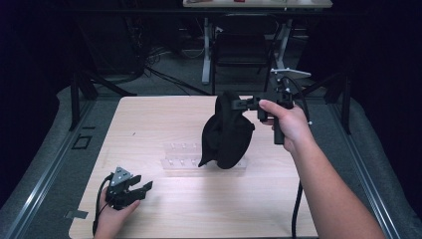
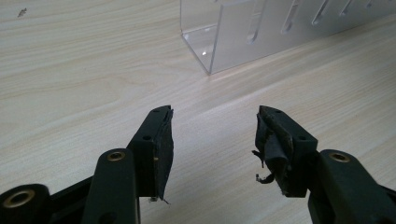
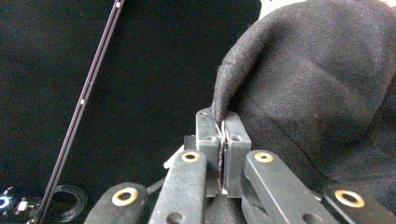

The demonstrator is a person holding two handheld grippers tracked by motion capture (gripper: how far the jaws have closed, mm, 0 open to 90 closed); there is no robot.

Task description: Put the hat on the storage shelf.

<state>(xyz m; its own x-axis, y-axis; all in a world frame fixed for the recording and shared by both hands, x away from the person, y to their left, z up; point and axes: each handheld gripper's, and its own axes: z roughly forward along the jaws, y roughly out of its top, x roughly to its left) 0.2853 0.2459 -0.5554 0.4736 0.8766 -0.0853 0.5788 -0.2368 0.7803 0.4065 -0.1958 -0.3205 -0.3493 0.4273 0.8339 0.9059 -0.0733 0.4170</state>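
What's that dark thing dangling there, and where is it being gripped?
A black cloth, pinched at a fold of its top edge by the right hand-held gripper. The left hand-held gripper holds nothing.

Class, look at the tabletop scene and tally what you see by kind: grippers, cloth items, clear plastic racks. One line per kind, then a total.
Grippers: 2, the left gripper open low on the table, the right gripper shut on the cloth
Black cloth: 1
Clear plastic rack: 1
Total: 4
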